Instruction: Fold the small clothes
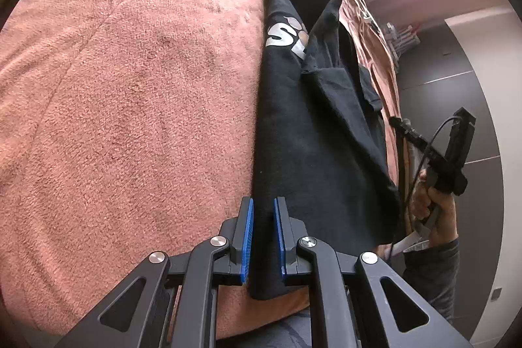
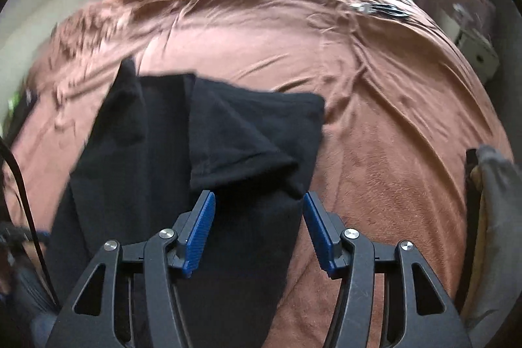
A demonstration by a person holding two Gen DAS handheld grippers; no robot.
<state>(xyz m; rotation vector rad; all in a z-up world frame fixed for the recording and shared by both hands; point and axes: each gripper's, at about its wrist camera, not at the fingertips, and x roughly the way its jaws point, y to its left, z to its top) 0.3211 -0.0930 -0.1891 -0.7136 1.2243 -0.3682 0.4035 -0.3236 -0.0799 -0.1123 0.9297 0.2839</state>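
The black shirt (image 1: 313, 126) runs lengthwise away from the left claw (image 1: 263, 237), which pinches its near hem. The right claw (image 2: 259, 230), half-wide and empty, straddles the shirt's right edge.

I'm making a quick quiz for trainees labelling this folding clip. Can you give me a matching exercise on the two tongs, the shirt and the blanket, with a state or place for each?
Things:
1. left tongs
2. right tongs
3. black cotton T-shirt with white print
4. brown fleece blanket

States:
A. spread across the bed, under the rest
B. jaws wide apart above dark fabric
C. folded into a long strip
D. jaws nearly together, shirt fabric between them

Pairs: 1-D, 2-B, 3-C, 4-A
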